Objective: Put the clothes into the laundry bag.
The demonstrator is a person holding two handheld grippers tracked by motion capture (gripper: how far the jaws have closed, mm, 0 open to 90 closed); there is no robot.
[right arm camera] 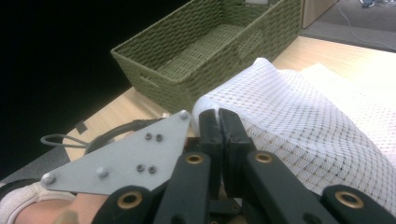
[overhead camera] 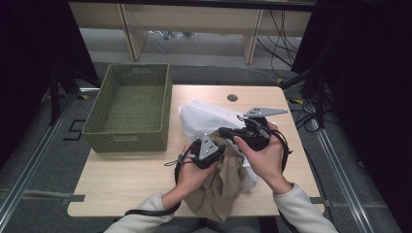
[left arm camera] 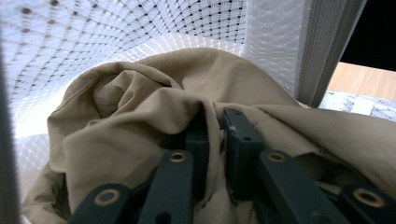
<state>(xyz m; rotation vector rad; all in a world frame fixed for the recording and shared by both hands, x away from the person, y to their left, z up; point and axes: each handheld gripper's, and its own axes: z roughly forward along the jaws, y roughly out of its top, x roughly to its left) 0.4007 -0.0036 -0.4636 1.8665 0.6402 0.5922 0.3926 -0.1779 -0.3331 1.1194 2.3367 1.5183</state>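
as it was soft, light cloth, the beige garment (left arm camera: 140, 116) would likely bunch and drag on mesh; best pinched at a thick fold. it looked tan, creased, half inside the white mesh bag (overhead camera: 204, 116) at the table's near edge. left gripper (left arm camera: 215, 140) clamped a fold; right gripper (right arm camera: 218, 128) closed on the bag's rim.

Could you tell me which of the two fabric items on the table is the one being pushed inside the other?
The beige garment: plain tan cloth, bunched inside the white mesh bag, which is netted and wraps around it.
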